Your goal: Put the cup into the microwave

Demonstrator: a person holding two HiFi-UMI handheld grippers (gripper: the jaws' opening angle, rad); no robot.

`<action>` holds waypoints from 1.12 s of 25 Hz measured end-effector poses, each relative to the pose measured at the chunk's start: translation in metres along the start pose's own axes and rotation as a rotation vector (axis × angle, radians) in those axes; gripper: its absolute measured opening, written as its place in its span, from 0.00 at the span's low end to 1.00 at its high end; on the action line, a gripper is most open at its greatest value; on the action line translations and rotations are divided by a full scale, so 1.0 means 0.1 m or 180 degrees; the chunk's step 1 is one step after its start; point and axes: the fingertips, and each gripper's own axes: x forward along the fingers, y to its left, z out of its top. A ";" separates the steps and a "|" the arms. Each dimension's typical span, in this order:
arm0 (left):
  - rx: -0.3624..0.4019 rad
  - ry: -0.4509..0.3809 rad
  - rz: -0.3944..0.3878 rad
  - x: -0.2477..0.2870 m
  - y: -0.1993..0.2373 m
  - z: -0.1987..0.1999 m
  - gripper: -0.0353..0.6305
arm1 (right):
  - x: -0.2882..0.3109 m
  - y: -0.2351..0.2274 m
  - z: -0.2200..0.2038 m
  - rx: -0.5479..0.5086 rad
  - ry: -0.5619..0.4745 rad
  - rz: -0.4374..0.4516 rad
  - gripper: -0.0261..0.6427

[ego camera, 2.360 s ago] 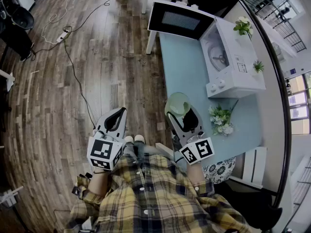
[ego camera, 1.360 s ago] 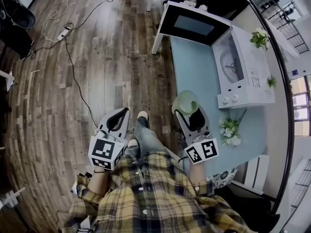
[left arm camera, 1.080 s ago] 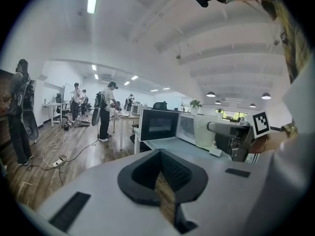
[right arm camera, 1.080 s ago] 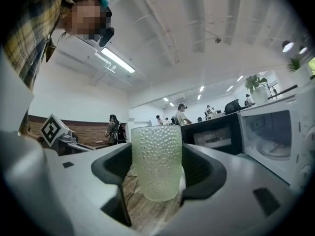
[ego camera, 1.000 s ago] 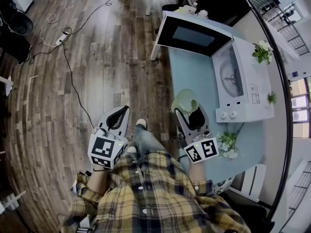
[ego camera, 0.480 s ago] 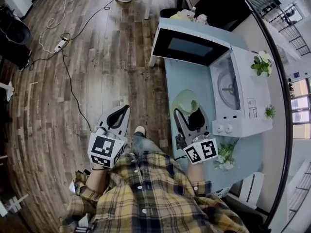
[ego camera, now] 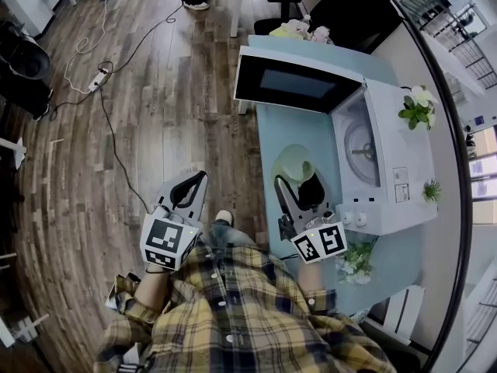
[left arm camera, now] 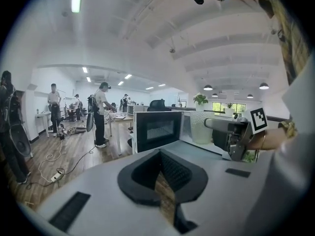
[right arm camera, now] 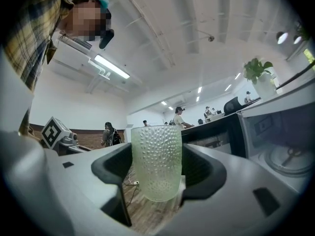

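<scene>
Cup (right arm camera: 156,161) is a pale green bumpy glass tumbler. It's upright and pinched btw the jaws of the right gripper (ego camera: 299,179), which are closed onto its sides about a cup's width apart, so the grip looks solid imo. In the head view it's up over the light-blue table (ego camera: 295,127), near the front of the microwave (ego camera: 388,169) but def not inside yet.

The microwave door (ego camera: 291,84) is swung wide open and the cavity w/ the turntable (ego camera: 361,150) is in plain sight. Can't spot anything sitting in there.

So step-wise I'd call this the carry: cup's picked up, door's sorted, insertion not started. The next move prob needs the right gripper to swing toward the opening and go in low enough that the rim clears the top edge. It should stay off the door, keep the cup vertical, set it on the turntable and only then let the jaws spread. Gripper body is chunky vs the opening, so the approach angle matters.

Left gripper (ego camera: 198,179) isn't involved. It hangs over the wood floor (ego camera: 155,115), well apart from the table, jaws closed together w/ nothing btw them.
</scene>
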 end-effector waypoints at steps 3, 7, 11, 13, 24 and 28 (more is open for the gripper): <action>0.0070 0.0047 -0.0076 0.08 -0.06 0.04 0.04 | -0.03 -0.09 0.03 0.0024 -0.0045 -0.0076 0.51; 0.0148 0.0095 -0.0190 0.23 -0.10 0.08 0.04 | -0.08 -0.20 0.01 0.0049 -0.0076 -0.0211 0.51; 0.0223 0.0108 -0.0351 0.47 -0.15 0.13 0.04 | -0.12 -0.40 0.00 0.0054 -0.0102 -0.0392 0.51; 0.0279 0.0102 -0.0481 0.63 -0.19 0.19 0.04 | -0.14 -0.51 0.03 0.0046 -0.0134 -0.0521 0.51; 0.0497 0.0084 -0.1550 1.80 -0.56 0.62 0.04 | -0.26 -1.14 0.13 -0.0010 -0.0195 -0.1482 0.51; 0.0565 0.0042 -0.1930 2.19 -0.70 0.82 0.04 | -0.31 -1.38 0.19 -0.0076 -0.0193 -0.1863 0.51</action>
